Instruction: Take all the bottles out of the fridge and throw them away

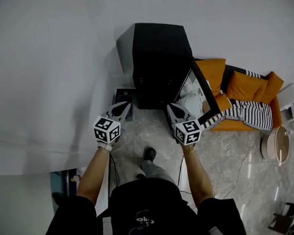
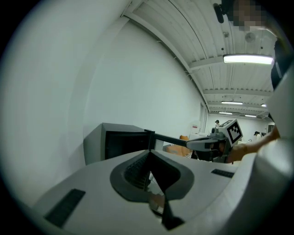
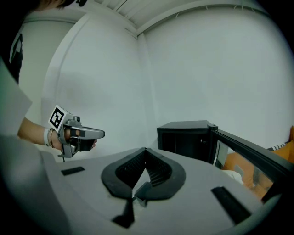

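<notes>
Head view first: the black fridge (image 1: 159, 55) sits on the floor tight against the white wall (image 1: 52, 70), and its door (image 1: 204, 90) is swung wide open to the fridge's right. The person stands in front of it with both arms stretched toward it. The left gripper (image 1: 126, 106) hangs just off the fridge's front left corner, and the right gripper (image 1: 172, 108) is just in front of the open door, not touching it as far as I can see. Both gripper views tell the same story on the jaws: the ribbed pads on each one are pressed together tip to tip, with nothing pinched between them, so both are closed and empty. As for the bottles, the fridge's inside is just a dark hole in all three views and I honestly can't make any out. There's something pale behind the door glass, but it's too blurry to call. An orange sofa (image 1: 243, 86) with striped cushions (image 1: 244, 113) sits right behind the open door on the fridge's right side. A loose cable (image 1: 236, 157) lies on the floor further out that same way.
</notes>
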Demonstrator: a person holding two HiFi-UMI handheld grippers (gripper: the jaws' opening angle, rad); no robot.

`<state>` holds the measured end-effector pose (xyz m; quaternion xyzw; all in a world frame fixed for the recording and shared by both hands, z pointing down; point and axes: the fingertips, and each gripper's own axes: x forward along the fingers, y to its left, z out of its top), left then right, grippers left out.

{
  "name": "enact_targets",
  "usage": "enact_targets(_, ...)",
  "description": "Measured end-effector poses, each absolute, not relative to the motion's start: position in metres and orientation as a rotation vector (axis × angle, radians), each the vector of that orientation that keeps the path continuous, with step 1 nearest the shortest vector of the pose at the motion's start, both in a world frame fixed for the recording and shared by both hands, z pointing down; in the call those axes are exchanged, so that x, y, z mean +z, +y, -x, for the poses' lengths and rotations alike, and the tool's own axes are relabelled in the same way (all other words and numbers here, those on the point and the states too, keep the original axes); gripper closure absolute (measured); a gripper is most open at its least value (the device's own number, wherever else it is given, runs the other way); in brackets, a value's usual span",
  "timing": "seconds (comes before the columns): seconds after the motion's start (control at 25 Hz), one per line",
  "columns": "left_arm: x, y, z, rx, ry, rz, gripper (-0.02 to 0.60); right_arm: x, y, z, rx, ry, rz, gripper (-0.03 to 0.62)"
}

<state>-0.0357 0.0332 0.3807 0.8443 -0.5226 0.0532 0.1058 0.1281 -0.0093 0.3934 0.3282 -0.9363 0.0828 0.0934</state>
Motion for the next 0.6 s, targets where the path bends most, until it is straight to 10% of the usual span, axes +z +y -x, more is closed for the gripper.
enact_targets(0.6,0.389,0.141,0.006,0.134,-1.566,-2.456,0.58,0.403,0.098,-0.144,0.289,-2.803,-0.908,0.586)
